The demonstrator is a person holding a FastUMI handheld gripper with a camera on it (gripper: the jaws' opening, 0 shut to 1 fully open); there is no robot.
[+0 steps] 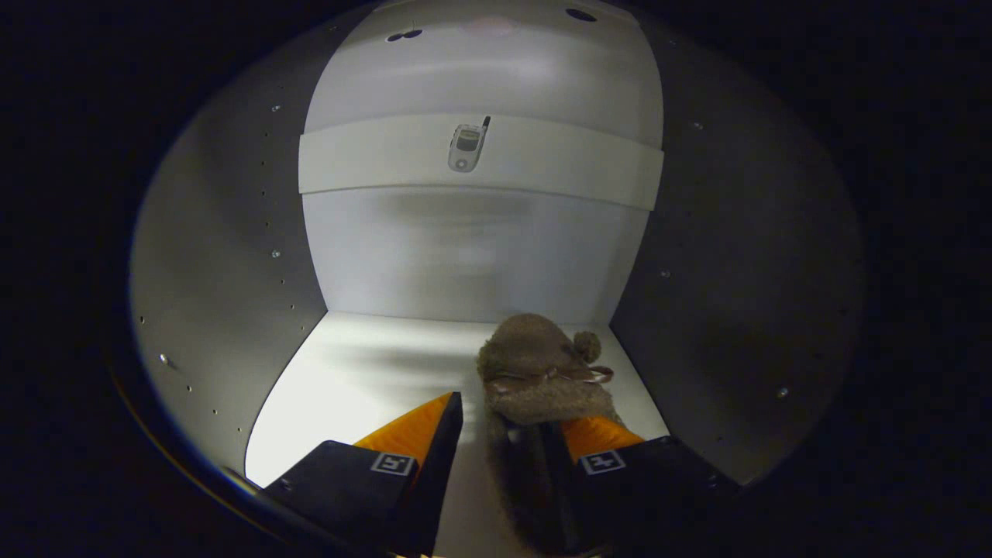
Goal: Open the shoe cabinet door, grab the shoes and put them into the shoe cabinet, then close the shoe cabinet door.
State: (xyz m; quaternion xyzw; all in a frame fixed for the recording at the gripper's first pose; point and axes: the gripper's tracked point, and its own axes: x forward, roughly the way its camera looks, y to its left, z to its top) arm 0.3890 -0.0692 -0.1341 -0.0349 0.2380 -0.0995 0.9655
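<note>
One fuzzy slipper (535,380) on the cabinet floor (356,387); gripper (504,415) reaching inside, fingers spread, slipper against right finger, not clamped.

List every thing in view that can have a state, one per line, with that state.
Shoe cabinet: door open, inside in view.
Furry slipper: lying on the cabinet floor, toe toward the back wall.
Gripper: jaws open, slipper's heel end between them, against one finger; not clamped.
Upper shelf: in place, a small phone-like item on it.
</note>
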